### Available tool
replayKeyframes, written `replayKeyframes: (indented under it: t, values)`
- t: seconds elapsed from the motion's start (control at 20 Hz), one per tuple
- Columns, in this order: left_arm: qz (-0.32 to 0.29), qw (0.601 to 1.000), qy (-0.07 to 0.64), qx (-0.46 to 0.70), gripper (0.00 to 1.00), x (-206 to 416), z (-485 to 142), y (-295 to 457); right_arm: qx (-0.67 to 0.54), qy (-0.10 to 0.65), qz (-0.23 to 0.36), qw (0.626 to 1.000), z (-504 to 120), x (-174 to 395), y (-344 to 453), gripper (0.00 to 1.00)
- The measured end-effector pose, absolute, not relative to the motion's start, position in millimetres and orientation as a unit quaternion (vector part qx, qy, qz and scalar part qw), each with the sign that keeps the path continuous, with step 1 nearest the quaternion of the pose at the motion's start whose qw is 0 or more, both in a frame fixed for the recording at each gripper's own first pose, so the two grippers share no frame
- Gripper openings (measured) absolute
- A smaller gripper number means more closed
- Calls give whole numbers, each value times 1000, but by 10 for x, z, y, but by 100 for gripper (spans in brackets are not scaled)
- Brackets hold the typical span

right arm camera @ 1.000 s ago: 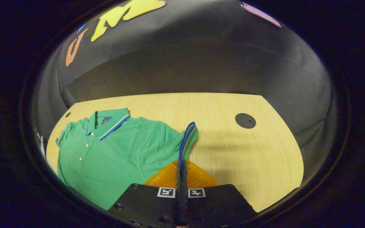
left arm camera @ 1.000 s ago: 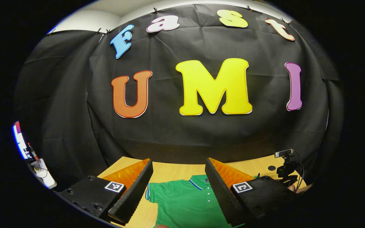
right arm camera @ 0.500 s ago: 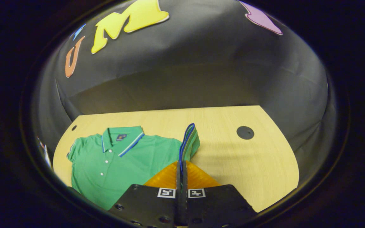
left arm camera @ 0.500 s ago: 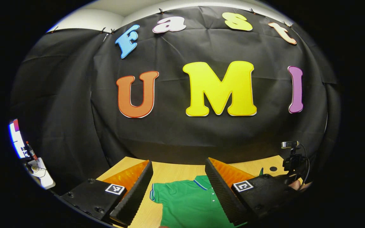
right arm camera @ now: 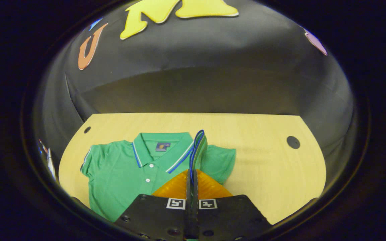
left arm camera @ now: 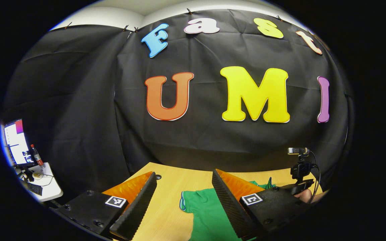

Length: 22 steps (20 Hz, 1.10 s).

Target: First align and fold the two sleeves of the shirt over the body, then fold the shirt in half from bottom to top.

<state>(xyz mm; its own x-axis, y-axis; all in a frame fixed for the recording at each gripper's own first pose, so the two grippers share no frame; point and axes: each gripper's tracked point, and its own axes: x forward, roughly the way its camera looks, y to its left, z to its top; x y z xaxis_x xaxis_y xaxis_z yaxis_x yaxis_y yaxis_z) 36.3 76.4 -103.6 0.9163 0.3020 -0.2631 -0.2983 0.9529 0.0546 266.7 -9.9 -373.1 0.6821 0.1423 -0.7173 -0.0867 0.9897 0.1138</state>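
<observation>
Left gripper view, tongs: left tongs (left arm camera: pixel 183 197) stand wide apart, nothing between the fingers, held above the tabletop (left arm camera: pixel 166 207).
Left gripper view, shirt: green polo shirt (left arm camera: pixel 206 211) lies flat on the tabletop, seen through the gap between the fingers; one short sleeve with a striped cuff (left arm camera: pixel 181 203) points toward the left finger.
Left gripper view, far side: a second gripper rig (left arm camera: pixel 300 170) with a small camera on top stands at the right edge, with part of a hand (left arm camera: pixel 308 195) below it; a point of green fabric (left arm camera: pixel 270 183) rises just beside it.
Left gripper view, surroundings: monitor (left arm camera: pixel 13 140), a bottle (left arm camera: pixel 36 154) and a keyboard (left arm camera: pixel 34 188) sit on a side table at the far left; a round hole (left arm camera: pixel 158 175) marks the tabletop near the left finger.

Right gripper view, tongs: right tongs (right arm camera: pixel 191 174) are together, clamped on the cuff of the shirt's sleeve (right arm camera: pixel 198 147).
Right gripper view, sleeve: the pinched cuff stands upright above the fingertips, lifted off the tabletop (right arm camera: pixel 263 167), beside the collar (right arm camera: pixel 161 147).
Right gripper view, shirt: shirt (right arm camera: pixel 122 177) lies face up, buttons visible, collar toward the booth wall; the other sleeve (right arm camera: pixel 90 162) lies spread flat.
Right gripper view, tabletop: two round holes, one far left (right arm camera: pixel 87 129), one right (right arm camera: pixel 293 142), well apart from the shirt.
</observation>
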Motion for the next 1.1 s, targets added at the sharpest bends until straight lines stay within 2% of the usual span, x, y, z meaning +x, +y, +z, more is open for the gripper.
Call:
replayKeyframes:
  t: [0.2,0.3,0.45,0.55,0.6,0.65,0.85,1.1]
  values:
    - [160,978,137,9,100,299,-1070,1008,60,405,66,910,-3783,2612,176,18]
    - [159,978,137,7,100,296,-1110,1099,61,396,62,914,-3686,2553,183,42]
    - [125,982,138,-9,100,372,-1244,1099,50,367,43,928,-3378,2433,103,96]
    - [91,984,148,-26,100,466,-1437,1088,48,350,37,935,-3118,2255,90,96]
    - [78,984,157,-38,100,527,-1577,1107,42,338,39,939,-2953,2130,68,92]
    - [71,982,170,-50,100,581,-1717,1144,36,325,40,944,-2784,1989,43,96]
    - [28,962,252,-98,100,813,-2451,1163,9,292,47,955,-2292,1316,-16,96]
    - [-10,943,309,-127,100,1078,-3101,1174,-7,298,18,954,-2155,618,-192,96]
